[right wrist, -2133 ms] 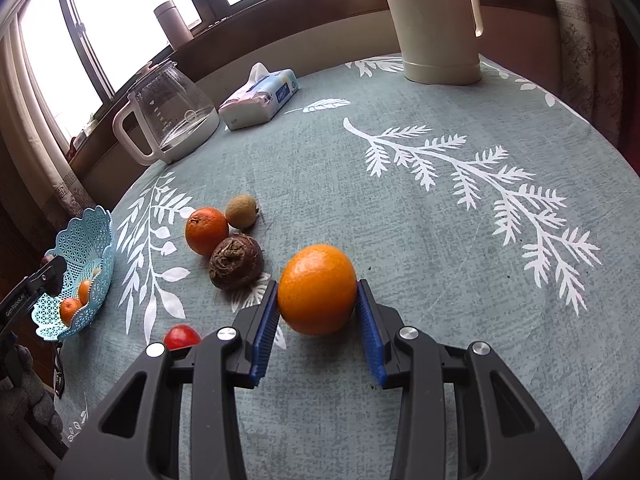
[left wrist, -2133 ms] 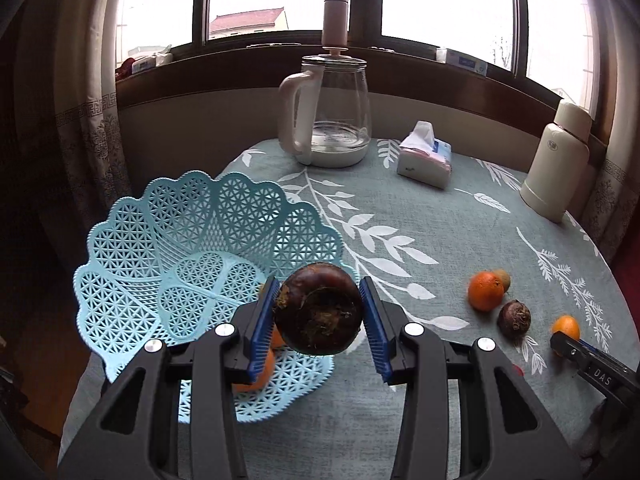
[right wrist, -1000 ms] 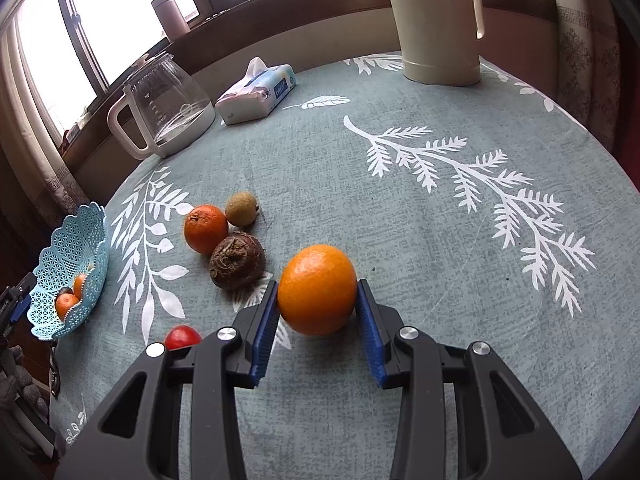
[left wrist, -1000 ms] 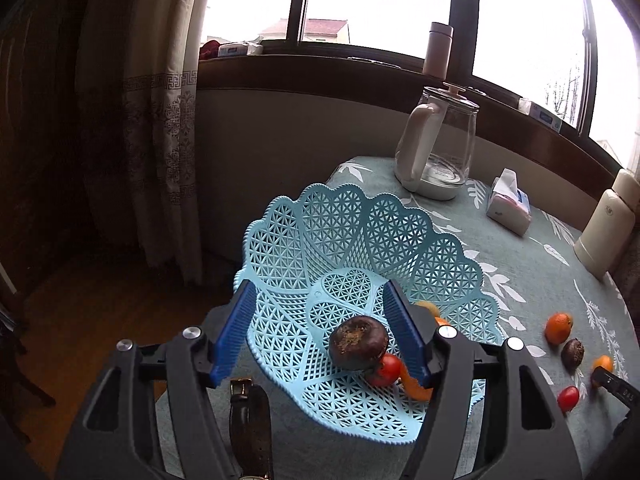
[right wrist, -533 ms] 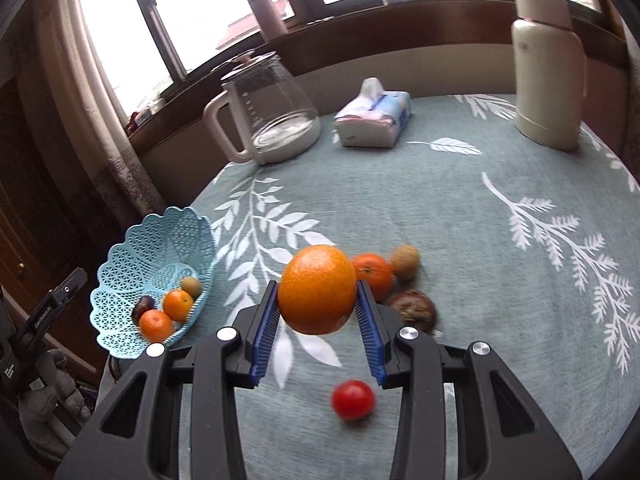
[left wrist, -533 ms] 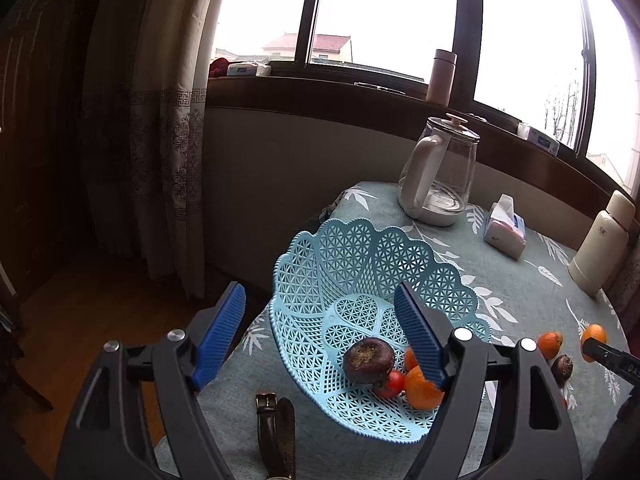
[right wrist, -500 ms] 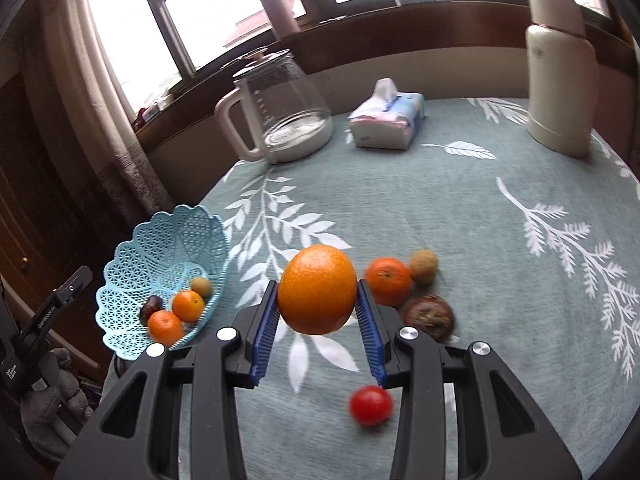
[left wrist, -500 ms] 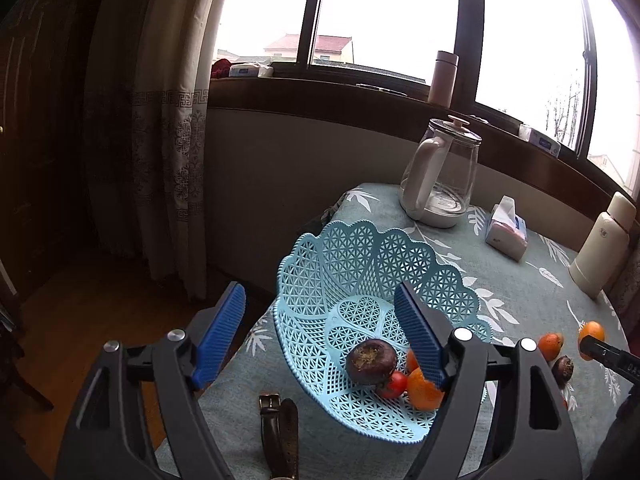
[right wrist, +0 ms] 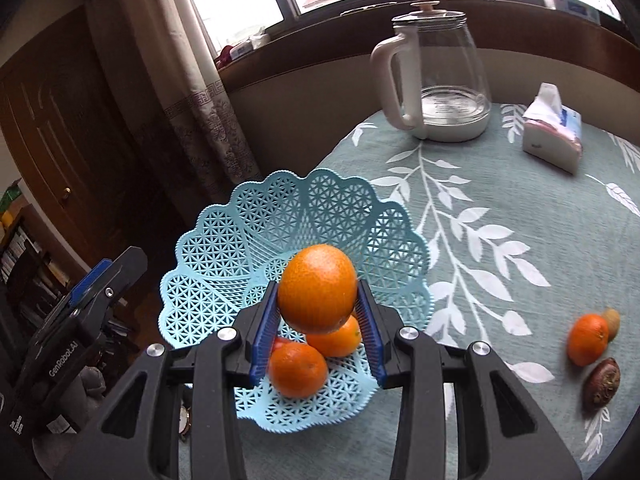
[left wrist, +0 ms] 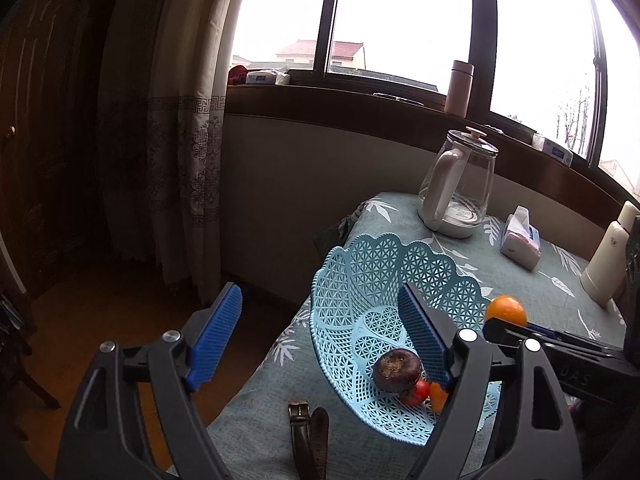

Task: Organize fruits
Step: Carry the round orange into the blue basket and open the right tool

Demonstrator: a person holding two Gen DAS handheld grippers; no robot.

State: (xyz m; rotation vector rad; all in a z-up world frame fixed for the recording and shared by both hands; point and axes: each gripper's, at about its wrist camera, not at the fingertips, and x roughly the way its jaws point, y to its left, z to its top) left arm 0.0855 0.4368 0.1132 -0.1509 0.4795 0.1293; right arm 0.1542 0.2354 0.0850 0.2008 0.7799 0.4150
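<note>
Over the basket [right wrist: 224, 276] hangs the right gripper [right wrist: 318, 312], its blue pads clamped on a big orange [right wrist: 317, 288], and that's the step in hand: delivery, fruit poised above the bowl but not yet let go. Two smaller oranges [right wrist: 298, 368] lie right beneath it, with a dark fruit [left wrist: 396, 365] and a red one [left wrist: 416, 392] also in the bowl. The left gripper [left wrist: 320, 336] sits off at the basket's edge, jaws spread wide, holding nothing. Next move, I'd say: lower a touch and open gently so the orange settles among the others without rolling out. Three pieces [right wrist: 588, 338] wait on the cloth [right wrist: 460, 160] to the right.
</note>
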